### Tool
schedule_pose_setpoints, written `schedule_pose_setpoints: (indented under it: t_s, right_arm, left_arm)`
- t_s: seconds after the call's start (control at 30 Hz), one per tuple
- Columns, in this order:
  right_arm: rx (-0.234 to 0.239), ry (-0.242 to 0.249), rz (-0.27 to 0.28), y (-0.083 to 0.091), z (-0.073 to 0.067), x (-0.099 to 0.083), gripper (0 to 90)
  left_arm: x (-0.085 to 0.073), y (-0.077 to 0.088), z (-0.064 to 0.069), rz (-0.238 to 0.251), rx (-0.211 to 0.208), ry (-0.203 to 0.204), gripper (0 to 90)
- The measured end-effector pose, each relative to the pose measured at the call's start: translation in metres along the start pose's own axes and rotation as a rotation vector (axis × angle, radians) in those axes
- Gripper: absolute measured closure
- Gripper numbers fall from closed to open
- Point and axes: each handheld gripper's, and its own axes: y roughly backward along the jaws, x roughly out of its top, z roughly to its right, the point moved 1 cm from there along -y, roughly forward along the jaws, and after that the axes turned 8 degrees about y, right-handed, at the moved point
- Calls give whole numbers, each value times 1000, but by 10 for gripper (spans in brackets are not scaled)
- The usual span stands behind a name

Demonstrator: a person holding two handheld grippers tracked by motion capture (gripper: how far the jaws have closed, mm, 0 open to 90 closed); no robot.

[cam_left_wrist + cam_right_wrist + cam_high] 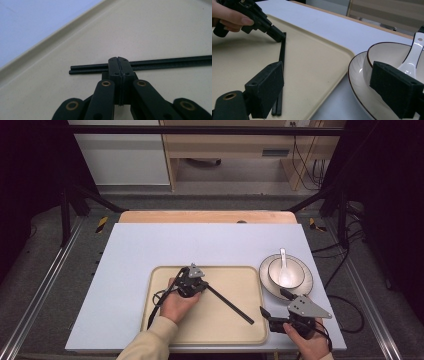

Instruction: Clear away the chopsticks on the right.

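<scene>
— Left gripper (204,285)?
— Jaws pressed fully together, tips lowered onto the pair of thin black chopsticks (230,304) near one end. In the left gripper view (118,65) tips sit right at the sticks; cannot tell whether touching or just in front. Nothing between the jaws.

— And those sticks?
— Lying flat, side by side, on the shallow beige rectangular plastic tray (250,275), running away from the left tips toward the right gripper (272,303). Seen again in the right gripper view (282,56), passing behind its left jaw, far end under the left gripper (278,36).

— Right gripper?
— Spread wide, holding nothing. Hovering over the tray's edge and the pale blue-grey tabletop (200,240); one jaw above the tray, the other before the crockery.

— Crockery?
— Just beyond the right tips: round white plate with a dark rim (305,290), white bowl with a dark rim (296,268) on it, white ceramic spoon (285,270) resting inside the bowl, handle leaning on the rim. Beside the tray, apart from it.

— Hands?
— Left hand (176,306) around its gripper, over the tray; right hand (310,344) at the near table edge.
</scene>
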Motion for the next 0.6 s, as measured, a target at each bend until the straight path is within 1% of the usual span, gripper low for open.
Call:
schedule_pose_setpoints:
  t_s: [0.13,0.17,0.2,0.37,0.5,0.6]
  right_arm:
    - [-1,-4,-9,-1,0,-1,126]
    - [2,-6,-11,-1,0,-1,127]
    - [2,-6,-13,-1,1,-2,129]
    - [4,-23,-35,-4,2,-4,137]
    - [6,-32,-42,-4,3,-5,138]
    - [6,-36,-43,-4,3,-5,139]
  left_arm:
    - [9,-9,2,-2,-3,-16,900]
    - [11,-11,3,5,-4,-13,900]
    - [13,-13,3,-2,-6,-22,900]
    - [24,-24,7,-5,-9,-38,900]
    - [29,-30,10,-3,-11,-47,900]
    - [32,-34,14,-6,-22,-60,900]
